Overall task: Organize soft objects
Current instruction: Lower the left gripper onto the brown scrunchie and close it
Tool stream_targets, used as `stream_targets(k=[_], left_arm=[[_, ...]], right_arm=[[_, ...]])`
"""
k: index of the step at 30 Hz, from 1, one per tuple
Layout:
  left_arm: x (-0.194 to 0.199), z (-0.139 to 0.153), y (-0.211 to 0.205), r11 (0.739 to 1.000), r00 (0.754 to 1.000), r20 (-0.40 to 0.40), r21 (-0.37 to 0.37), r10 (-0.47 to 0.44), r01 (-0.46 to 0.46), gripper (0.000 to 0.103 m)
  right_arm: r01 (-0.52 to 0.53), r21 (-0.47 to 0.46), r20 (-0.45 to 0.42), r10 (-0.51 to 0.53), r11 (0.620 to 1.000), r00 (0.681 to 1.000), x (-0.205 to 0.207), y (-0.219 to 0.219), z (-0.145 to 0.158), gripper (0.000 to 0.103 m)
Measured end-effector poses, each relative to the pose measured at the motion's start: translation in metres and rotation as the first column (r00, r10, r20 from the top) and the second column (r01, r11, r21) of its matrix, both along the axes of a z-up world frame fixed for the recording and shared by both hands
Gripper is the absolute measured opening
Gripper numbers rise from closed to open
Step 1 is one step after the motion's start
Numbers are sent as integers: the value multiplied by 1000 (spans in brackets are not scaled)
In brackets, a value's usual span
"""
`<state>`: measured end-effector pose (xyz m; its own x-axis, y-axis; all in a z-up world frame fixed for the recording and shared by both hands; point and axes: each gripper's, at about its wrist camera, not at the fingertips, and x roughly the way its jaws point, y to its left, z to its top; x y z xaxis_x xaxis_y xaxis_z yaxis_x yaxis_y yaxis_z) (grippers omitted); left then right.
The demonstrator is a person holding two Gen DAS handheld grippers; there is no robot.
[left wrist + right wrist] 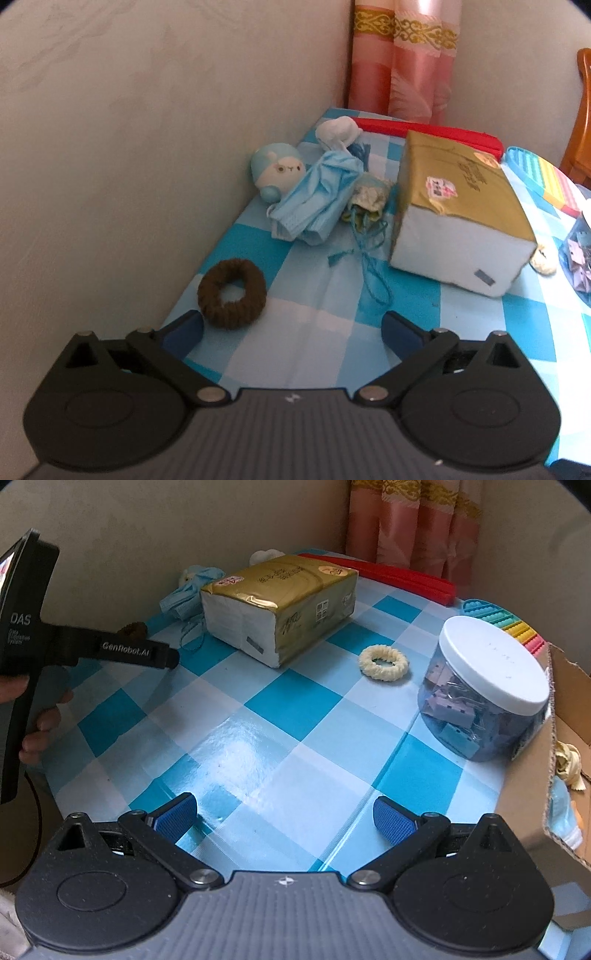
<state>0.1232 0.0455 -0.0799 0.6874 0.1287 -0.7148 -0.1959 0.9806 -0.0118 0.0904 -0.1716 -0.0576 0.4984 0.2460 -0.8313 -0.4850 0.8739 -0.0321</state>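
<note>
My left gripper is open and empty, low over the checked table, with a brown scrunchie just ahead of its left finger. Beyond lie a blue face mask, a round plush toy, a white sock and a small drawstring pouch. My right gripper is open and empty over bare tablecloth. A cream scrunchie lies ahead of it. A cardboard box at the right edge holds soft cloth items. The left gripper's body shows at the left.
A gold tissue pack lies mid-table, also in the left wrist view. A clear jar of binder clips with a white lid stands beside the box. A red case and a rainbow mat lie at the back. Walls close the left side.
</note>
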Motion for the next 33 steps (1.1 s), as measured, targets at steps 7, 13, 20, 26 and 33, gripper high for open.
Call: stream_targets(k=[7, 13, 20, 26, 33], left_arm=[[9, 0, 2, 1000, 1000, 3, -1, -4, 4, 102], [3, 1, 3, 1000, 1000, 10, 12, -25, 24, 93], [1, 5, 14, 998, 997, 48, -3, 61, -61, 63], [-1, 8, 22, 994, 992, 63, -34, 105, -103, 34], [-8, 10, 18, 996, 995, 49, -40, 84, -82, 33]], right_arm=[[-9, -7, 0, 9, 1000, 1000, 5, 3, -3, 103], [-20, -15, 4, 20, 1000, 1000, 7, 6, -4, 103], [-20, -15, 6, 20, 1000, 1000, 6, 7, -4, 103], [-23, -16, 5, 24, 1000, 1000, 6, 8, -4, 103], [-27, -16, 4, 27, 1000, 1000, 5, 10, -4, 103]])
